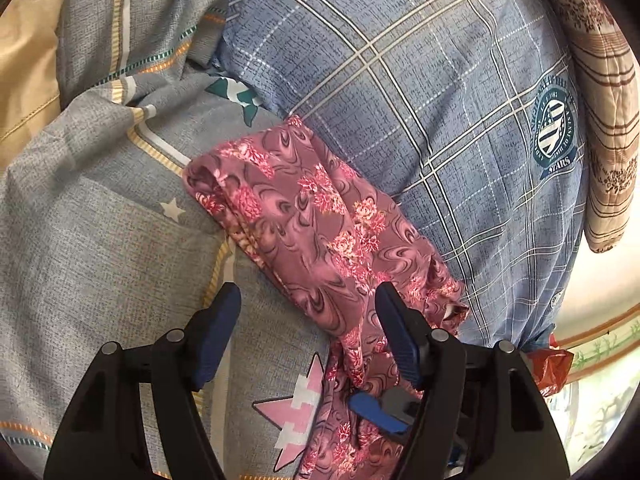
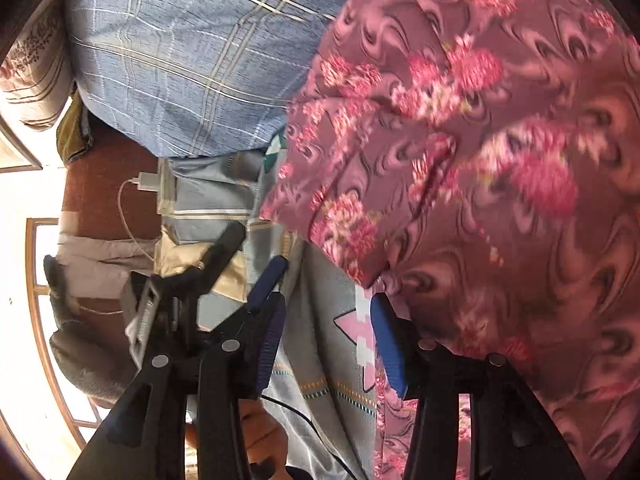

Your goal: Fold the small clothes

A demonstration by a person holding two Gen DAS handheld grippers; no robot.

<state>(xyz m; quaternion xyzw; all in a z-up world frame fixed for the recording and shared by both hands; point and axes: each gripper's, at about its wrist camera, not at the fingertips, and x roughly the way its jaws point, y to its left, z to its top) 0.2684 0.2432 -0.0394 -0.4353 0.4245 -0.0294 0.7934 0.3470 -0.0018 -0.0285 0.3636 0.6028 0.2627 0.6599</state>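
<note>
Floral garment point(image 1: 320, 216) lying partly folded on the bed sheet point(image 1: 100, 220), against the blue plaid pillow point(image 1: 420, 80). Left gripper point(image 1: 308, 312) and right gripper point(image 2: 328, 320): jaws open, holding nothing. Step in hand, apparently, between folds; next requires regrasping an edge.

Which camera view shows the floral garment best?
The left wrist view: the floral garment lies sharp and nearly whole on the bedsheet. The right wrist view shows it only close, blurred and cut off.
</note>
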